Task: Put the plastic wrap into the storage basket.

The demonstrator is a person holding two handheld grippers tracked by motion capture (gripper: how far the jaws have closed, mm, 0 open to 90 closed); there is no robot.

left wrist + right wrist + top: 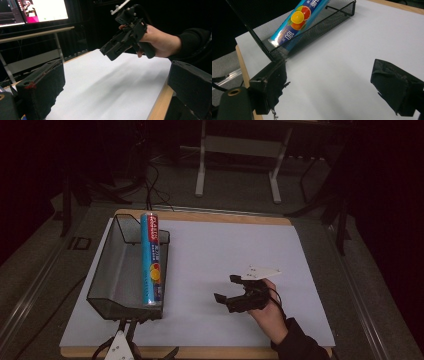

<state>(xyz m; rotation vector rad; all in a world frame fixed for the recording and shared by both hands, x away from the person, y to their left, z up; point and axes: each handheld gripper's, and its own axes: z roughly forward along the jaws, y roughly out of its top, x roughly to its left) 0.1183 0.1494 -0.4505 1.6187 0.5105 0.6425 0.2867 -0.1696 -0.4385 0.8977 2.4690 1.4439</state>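
Black right tongs [226, 289] gape empty – left tongs [131, 324] wide, partly cut off

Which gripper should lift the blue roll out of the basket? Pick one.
Right, probably. The right gripper is open over the sheet, aimed at the blue roll; the left gripper sits at the mesh basket's near wall.

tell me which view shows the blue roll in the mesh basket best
The high view: the whole blue roll shows end to end, lying along the right wall of the mesh basket. The right gripper view shows just its near end and the citrus print, close up. The left gripper view catches at most a sliver at its bottom left edge.
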